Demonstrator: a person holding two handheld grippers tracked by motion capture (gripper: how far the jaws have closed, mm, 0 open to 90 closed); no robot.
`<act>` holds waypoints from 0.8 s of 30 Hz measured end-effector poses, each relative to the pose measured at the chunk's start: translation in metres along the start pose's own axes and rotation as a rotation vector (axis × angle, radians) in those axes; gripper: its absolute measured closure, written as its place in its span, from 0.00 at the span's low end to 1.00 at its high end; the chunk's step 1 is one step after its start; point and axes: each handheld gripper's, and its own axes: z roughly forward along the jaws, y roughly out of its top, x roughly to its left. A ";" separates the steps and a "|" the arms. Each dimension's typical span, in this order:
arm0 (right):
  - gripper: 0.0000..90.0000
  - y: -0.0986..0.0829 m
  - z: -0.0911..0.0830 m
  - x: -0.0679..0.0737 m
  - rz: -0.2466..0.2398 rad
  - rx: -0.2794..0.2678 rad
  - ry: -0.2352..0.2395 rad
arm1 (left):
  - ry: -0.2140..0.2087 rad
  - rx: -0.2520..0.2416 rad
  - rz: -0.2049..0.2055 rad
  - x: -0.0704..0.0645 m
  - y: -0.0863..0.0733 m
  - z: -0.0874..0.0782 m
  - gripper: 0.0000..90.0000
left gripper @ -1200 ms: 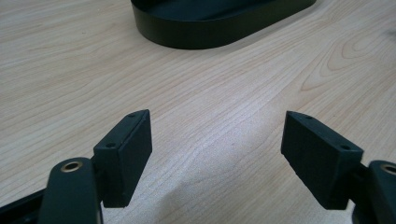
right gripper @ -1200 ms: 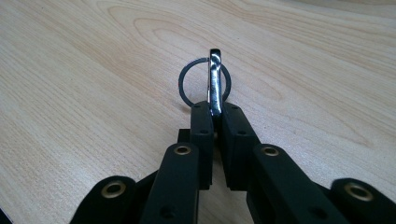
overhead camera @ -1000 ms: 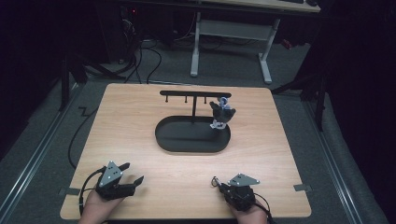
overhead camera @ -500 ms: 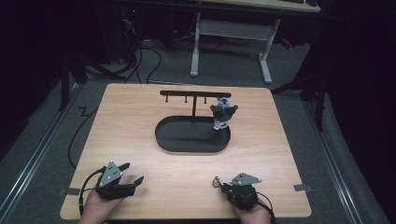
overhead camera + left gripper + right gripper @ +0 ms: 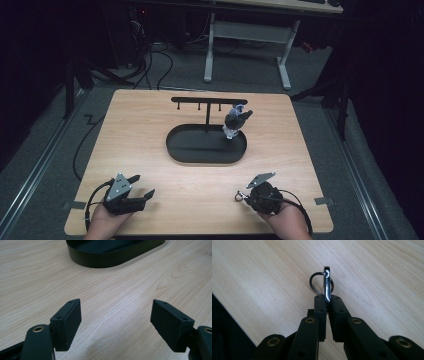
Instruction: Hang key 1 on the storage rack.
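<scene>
A black oval tray [image 5: 180, 150] with a T-shaped hook rack [image 5: 209, 100] stands mid-table. A dark keychain figure [image 5: 235, 122] hangs from the rack's right end, over the tray. My left gripper [image 5: 144, 187] rests near the front left edge, jaws wide apart with nothing between them; the tray's rim [image 5: 100, 262] lies ahead of it in the left gripper view. My right gripper [image 5: 243, 196] sits near the front right edge, shut on a silver metal clip [image 5: 327, 283] with a dark key ring [image 5: 314, 285] hanging from it.
The wooden table [image 5: 140, 130] has bare surface on all sides of the tray. Beyond its far edge stand a white desk frame [image 5: 245, 45] and cables on the dark floor. Tape marks [image 5: 324, 201] sit near the front corners.
The right hand has rolled, turning its grey plate and the clip toward the left. The hanging figure has swung slightly. The left gripper has stayed put.
</scene>
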 end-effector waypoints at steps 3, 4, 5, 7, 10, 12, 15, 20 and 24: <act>0.95 0.008 -0.007 -0.003 -0.016 0.066 0.006 | -0.001 -0.002 -0.001 0.001 0.000 -0.001 0.28; 0.95 0.012 -0.012 -0.005 -0.026 0.103 0.006 | -0.002 -0.003 -0.003 0.001 0.000 -0.001 0.28; 0.95 0.014 -0.014 -0.006 -0.023 0.114 0.014 | -0.002 -0.005 -0.003 0.001 0.000 -0.001 0.28; 0.95 0.016 -0.017 -0.007 -0.021 0.126 0.015 | -0.003 -0.005 -0.005 0.002 0.000 -0.002 0.28; 0.95 0.023 -0.025 -0.011 -0.021 0.172 0.030 | -0.003 -0.009 -0.006 0.002 0.000 -0.002 0.28; 0.95 0.025 -0.026 -0.012 -0.023 0.185 0.035 | -0.004 -0.008 -0.003 0.002 0.000 -0.002 0.28; 0.95 0.031 -0.032 -0.016 -0.022 0.227 0.038 | -0.007 -0.006 -0.002 0.001 0.000 -0.002 0.28; 0.95 0.038 -0.041 -0.022 -0.029 0.267 0.026 | -0.006 -0.005 -0.004 0.002 0.000 -0.002 0.28; 0.95 0.042 -0.051 -0.027 0.003 0.265 0.024 | -0.006 -0.005 -0.004 0.002 0.000 -0.002 0.28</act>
